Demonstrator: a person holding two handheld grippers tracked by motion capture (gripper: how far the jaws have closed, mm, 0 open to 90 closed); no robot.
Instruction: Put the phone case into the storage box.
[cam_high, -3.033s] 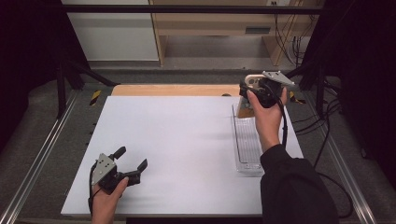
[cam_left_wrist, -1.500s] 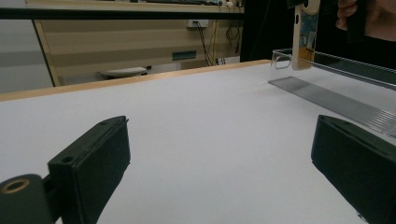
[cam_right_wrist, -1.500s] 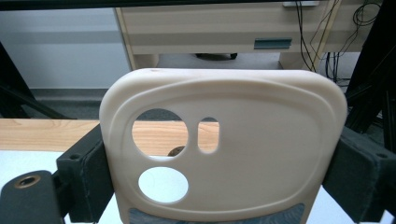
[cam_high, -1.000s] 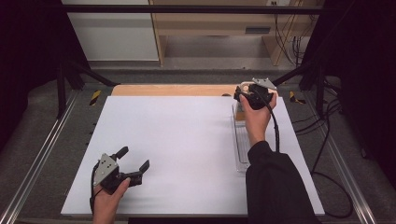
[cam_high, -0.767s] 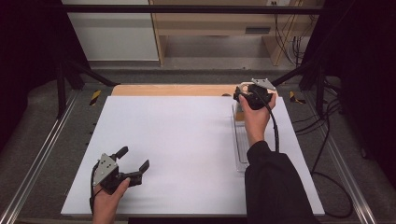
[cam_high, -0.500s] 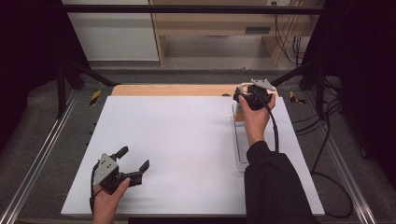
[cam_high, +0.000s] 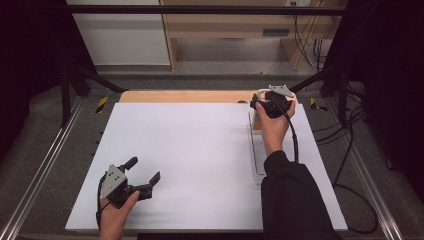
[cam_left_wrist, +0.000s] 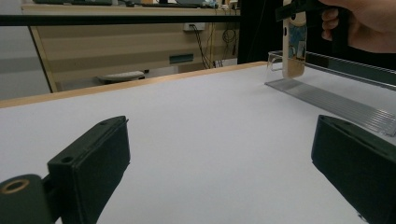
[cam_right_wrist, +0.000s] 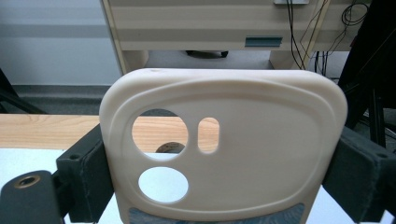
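Observation:
My right gripper (cam_high: 261, 102) is at the far right of the white table (cam_high: 190, 150), shut on a cream phone case (cam_right_wrist: 261, 140) with round camera cut-outs. The case (cam_left_wrist: 294, 42) hangs upright, its lower end at the far end of a clear ribbed plastic tray (cam_high: 257, 161); whether it touches the tray I cannot tell. A jaw presses on each side edge of the case, and a patterned insert shows at its bottom. My left gripper (cam_high: 145, 169) rests near the table's front left corner, open, with nothing between its jaws (cam_left_wrist: 219, 154).
A wooden strip (cam_high: 185, 96) runs along the table's far edge. Metal rails (cam_high: 45, 165) flank the table, and cables (cam_high: 350, 165) trail on the floor at the right. The tray (cam_left_wrist: 336, 100) lies lengthwise along the right side.
Over three seconds my right gripper moved slightly left and down with the case, towards the tray's far end. In the last second it barely moved. My left gripper stayed still.

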